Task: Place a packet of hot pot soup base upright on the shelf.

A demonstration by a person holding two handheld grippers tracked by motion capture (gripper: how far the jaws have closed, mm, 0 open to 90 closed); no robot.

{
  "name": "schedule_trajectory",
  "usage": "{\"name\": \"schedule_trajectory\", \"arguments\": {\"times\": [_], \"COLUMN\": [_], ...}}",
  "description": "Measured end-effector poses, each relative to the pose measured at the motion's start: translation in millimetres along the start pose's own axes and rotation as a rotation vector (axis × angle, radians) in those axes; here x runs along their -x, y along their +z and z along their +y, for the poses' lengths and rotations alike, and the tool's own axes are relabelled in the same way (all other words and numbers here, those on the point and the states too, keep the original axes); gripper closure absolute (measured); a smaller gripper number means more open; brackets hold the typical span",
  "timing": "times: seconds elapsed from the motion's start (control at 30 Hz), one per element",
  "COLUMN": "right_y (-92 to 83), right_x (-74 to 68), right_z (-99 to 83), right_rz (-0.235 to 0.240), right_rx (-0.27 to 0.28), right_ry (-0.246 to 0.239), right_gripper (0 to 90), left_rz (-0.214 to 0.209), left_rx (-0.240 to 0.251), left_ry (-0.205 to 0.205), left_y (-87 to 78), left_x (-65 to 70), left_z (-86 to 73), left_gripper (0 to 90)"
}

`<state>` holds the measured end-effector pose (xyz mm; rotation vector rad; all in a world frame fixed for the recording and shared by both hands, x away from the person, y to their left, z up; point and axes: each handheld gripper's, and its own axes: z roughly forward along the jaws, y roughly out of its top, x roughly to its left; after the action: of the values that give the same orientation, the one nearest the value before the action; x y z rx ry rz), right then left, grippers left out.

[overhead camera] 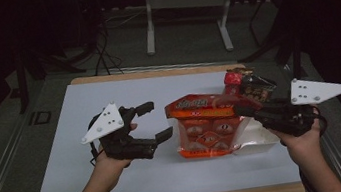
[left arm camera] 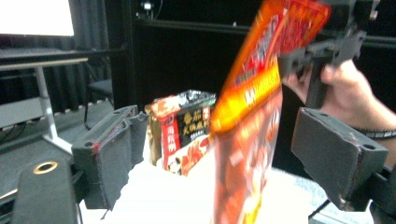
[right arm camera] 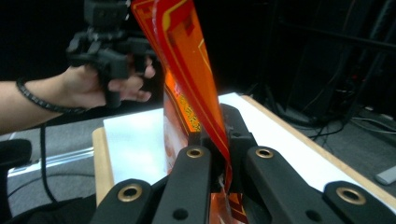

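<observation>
Overhead layout: a white table top [overhead camera: 113,134] with a wooden edge carries an orange snack bag [overhead camera: 205,126] near its middle. The right gripper [overhead camera: 246,110], held in the person's right hand [overhead camera: 300,133], comes in from the right and pinches the bag's upper right edge, so that the bag stands raised off the surface with its lower end at the table. Right gripper view: the two black jaws are drawn close together with the orange film [right arm camera: 196,84] clamped between them, the film rising up and to the left out of the jaws.

The left gripper [overhead camera: 154,121], held in the left hand [overhead camera: 116,156], sits just left of the bag with its jaws spread wide and nothing between them in the high view. Left gripper view: the two grey padded fingers [left arm camera: 112,149] stand well apart, and the orange bag [left arm camera: 252,116] hangs in the gap between them, blurred; whether either pad touches it cannot be told.

Behind the orange bag, toward the far right of the table, stands a second, darker snack packet [overhead camera: 247,82], red and black, also seen in the left gripper view [left arm camera: 184,130]. A grey three-cornered plate [overhead camera: 104,121] tops each gripper
</observation>
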<state>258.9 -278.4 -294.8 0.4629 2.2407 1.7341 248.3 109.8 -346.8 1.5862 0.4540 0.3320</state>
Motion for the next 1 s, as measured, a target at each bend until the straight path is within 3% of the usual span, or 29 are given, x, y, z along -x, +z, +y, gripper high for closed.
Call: {"name": "schedule_trajectory", "arguments": {"times": [0.23, 0.37, 0.5, 0.77, 1.0], "right_y": [-12.3, -19.8, -27.5, -56.9, -76.0], "right_x": [6.5, 12.2, 17.6, 32.9, 46.3], "right_z": [5.9, 7.7, 9.5, 8.5, -4.8], "right_rz": [-0.077, -0.113, -0.147, -0.267, -0.336], "right_rx": [0.016, 0.024, 0.032, 0.046, 0.053], "right_ry": [0.031, 0.043, 0.054, 0.094, 0.142], "right_gripper": [90.0, 90.0, 90.0, 90.0, 90.0], "left_rz": [-0.017, -0.019, 0.017, 0.064, 0.091], "left_rx": [0.008, -0.031, -0.073, -0.122, -0.168], "left_ry": [0.011, -0.007, -0.028, -0.094, -0.040], "left_y": [-0.6, -2.4, -7.7, -22.1, -30.4], "left_x": [7.1, 11.1, 13.1, 8.1, 17.6], "left_z": [-13.1, -22.9, -37.0, -66.4, -90.0], "left_gripper": [7.6, 2.2, 1.9, 0.1, 0.1]}}
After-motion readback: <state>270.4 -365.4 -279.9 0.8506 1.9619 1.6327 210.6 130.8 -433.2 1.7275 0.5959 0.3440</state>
